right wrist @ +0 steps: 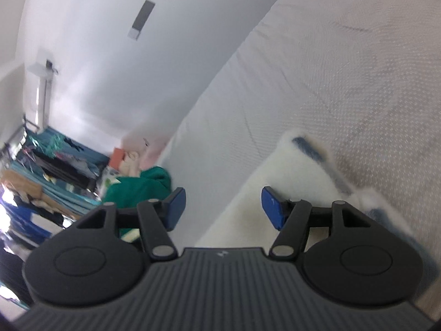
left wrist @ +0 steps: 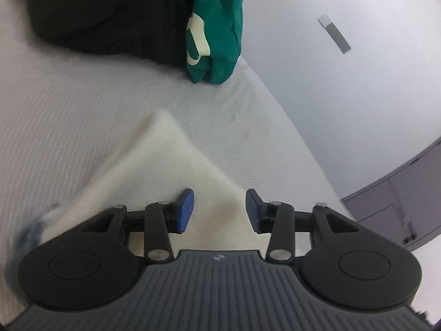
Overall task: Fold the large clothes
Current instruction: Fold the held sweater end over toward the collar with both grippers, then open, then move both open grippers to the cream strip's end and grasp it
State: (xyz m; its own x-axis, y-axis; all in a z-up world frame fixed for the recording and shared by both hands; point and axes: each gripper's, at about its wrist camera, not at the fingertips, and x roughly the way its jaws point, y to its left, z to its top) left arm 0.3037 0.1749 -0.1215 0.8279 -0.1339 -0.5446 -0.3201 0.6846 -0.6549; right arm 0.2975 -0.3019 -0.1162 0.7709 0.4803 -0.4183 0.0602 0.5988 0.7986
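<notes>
White, fleecy and limp, the folded garment [left wrist: 165, 165] lies flat on the mattress [left wrist: 69, 104] beneath the left gripper [left wrist: 219, 211] and right gripper [right wrist: 223, 207], both part-open and empty; it looks light, best pinched at a corner.

Two small cameras, one riding on each gripper

Each looks forward and a bit down, very close to the bed [left wrist: 82, 104]. The left view faces the wall; the right view is tipped sideways. Both see the white cloth [left wrist: 165, 160] and green garment [right wrist: 143, 187].
</notes>
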